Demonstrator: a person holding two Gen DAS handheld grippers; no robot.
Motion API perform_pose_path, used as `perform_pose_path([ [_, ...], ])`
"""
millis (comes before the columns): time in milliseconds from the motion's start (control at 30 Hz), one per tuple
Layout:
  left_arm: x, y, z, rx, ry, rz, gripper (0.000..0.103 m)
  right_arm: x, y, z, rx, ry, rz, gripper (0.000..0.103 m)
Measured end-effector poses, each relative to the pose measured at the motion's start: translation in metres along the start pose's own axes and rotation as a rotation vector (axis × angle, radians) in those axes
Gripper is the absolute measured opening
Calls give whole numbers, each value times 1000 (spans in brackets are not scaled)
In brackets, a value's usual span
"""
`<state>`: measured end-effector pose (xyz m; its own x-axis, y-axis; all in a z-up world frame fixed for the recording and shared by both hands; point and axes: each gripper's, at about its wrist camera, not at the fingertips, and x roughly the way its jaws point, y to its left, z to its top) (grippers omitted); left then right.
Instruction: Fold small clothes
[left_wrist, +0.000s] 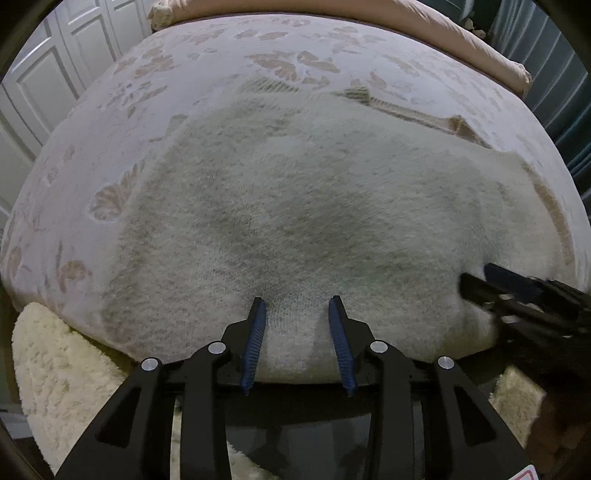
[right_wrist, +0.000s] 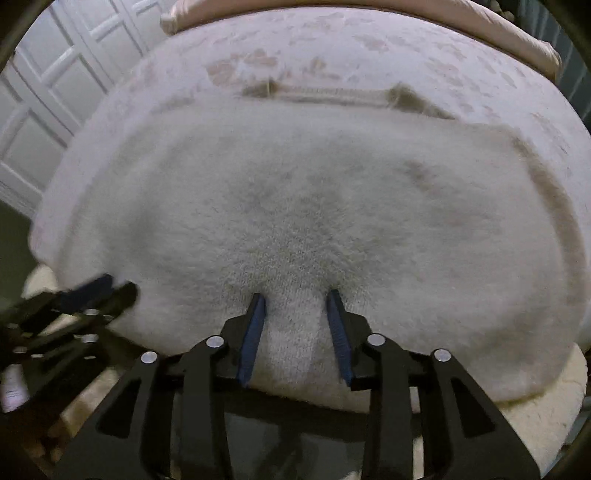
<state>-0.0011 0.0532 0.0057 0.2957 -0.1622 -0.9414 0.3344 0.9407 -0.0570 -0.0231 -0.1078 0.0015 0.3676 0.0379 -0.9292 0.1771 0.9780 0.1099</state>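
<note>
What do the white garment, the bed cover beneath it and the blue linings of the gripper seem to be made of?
White garment: probably fuzzy knitted wool or acrylic; visible knit rows and a hairy nap.
Bed cover: matte woven textile with a raised beige leaf pattern.
Blue linings: likely ribbed rubber or plastic; fine ridges show.

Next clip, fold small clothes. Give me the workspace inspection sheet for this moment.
Surface: bed with a pale flowered cover.
Job's things: fuzzy white sweater spread flat, brown trim at its far and right edges.
Clutter: nothing seen on the bed.
Grippers: left gripper and right gripper both open, fingers straddling the sweater's near edge.
Cables: nothing seen.
Surroundings: white panelled doors at left, pink pillow at the far end, cream shaggy rug below.
</note>
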Motion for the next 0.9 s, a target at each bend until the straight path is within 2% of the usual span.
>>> perform_pose_path([
  [100, -1, -1, 0, 3, -6, 1, 36, -12, 8, 10, -20, -16, -19, 37],
  [200, -7, 4, 0, -26, -8, -32, 36, -27, 14, 21, 0, -48, 67, 36],
  [300, -14, 18, 0, -77, -4, -56, 39, -13, 32, 27, -27, -25, 91, 36],
  [367, -19, 30, -1, -105, -2, -52, 42, 7, 41, 25, -48, 24, 83, 39],
  [467, -31, 55, -2, -173, -18, -47, 43, 16, 51, 27, -74, 19, 30, 42],
  [533, -40, 73, -3, -220, -43, -32, 51, 2, 51, 34, -63, -11, 24, 41],
  [567, -43, 80, -4, -240, -54, -20, 61, -4, 49, 36, -50, -23, 25, 41],
  [600, -46, 91, -4, -270, -66, -3, 65, -11, 45, 40, -27, -39, 32, 41],
  [667, -42, 107, -3, -310, -64, 14, 65, -16, 41, 44, -3, -52, 39, 41],
  [767, -31, 121, 2, -344, -30, 30, 65, -4, 32, 51, 10, -36, -8, 41],
  [900, -23, 121, 7, -333, -28, 50, 65, 9, 28, 52, 33, -15, -21, 40],
])
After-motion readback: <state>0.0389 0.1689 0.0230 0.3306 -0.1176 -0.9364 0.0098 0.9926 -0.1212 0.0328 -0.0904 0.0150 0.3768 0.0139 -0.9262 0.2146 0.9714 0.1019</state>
